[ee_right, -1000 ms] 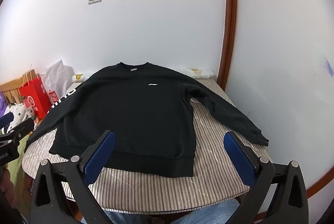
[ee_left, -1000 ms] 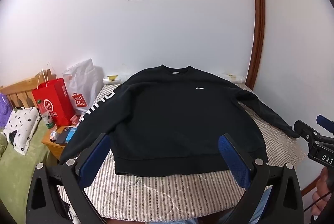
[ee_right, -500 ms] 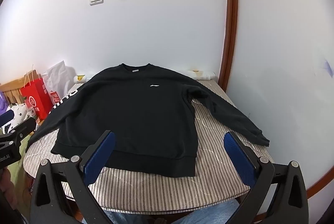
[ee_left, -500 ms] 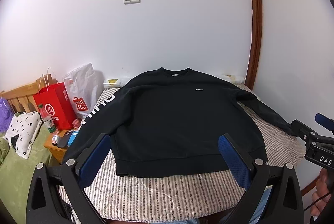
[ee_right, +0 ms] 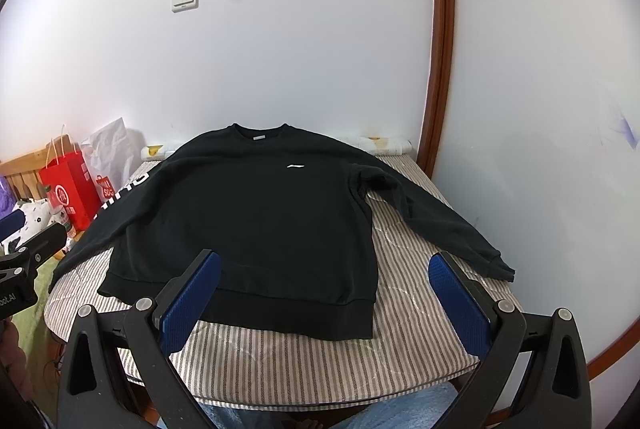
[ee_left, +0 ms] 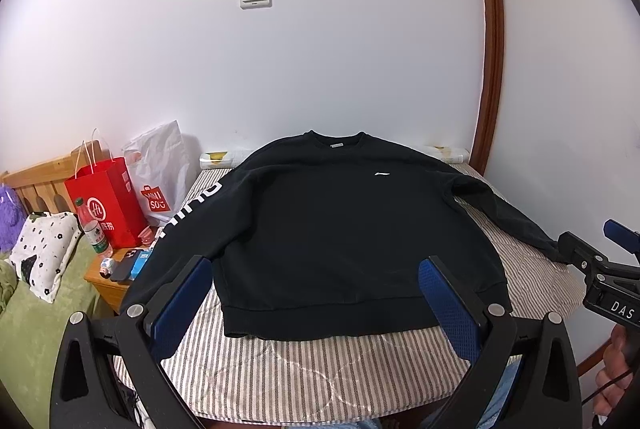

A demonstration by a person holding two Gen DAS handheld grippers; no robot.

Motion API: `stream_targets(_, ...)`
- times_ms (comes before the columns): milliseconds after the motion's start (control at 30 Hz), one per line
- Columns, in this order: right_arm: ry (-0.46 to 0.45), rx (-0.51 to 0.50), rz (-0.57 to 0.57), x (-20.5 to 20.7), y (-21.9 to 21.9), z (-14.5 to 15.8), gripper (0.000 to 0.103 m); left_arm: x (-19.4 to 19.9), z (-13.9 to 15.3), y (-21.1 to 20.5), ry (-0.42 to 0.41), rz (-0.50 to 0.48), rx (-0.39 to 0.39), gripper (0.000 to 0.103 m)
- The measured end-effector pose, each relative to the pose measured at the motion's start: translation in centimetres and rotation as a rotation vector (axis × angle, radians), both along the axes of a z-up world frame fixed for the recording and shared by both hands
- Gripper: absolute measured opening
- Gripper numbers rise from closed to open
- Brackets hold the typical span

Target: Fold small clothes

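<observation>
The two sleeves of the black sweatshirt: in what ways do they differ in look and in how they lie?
The left sleeve carries large white letters along it; the right sleeve is plain black. The left sleeve runs to the edge of the striped cover on the side of the red bag, and its cuff is hidden behind the gripper in the left wrist view; the right sleeve lies wholly on the cover, its cuff in plain sight. Both are spread outward, unfolded.

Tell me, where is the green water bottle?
In the left wrist view, the green-capped bottle stands at the far left on the wooden bedside stand, in front of the red paper bag and beside the spotted pillow.
</observation>
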State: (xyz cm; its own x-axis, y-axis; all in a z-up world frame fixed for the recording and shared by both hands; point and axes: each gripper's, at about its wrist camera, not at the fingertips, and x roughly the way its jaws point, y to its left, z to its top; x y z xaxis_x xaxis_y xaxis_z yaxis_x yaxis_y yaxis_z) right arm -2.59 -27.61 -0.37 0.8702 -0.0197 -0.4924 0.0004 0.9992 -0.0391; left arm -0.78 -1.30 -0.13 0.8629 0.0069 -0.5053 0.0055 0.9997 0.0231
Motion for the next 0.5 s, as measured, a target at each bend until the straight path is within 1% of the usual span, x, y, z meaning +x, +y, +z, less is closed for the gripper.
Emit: stream_targets(500,-0.002,-0.003,0.009,0.00,0.17,0.06,0.102,-0.17,0.26,0.48,0.004,0.005,-0.006,0.103)
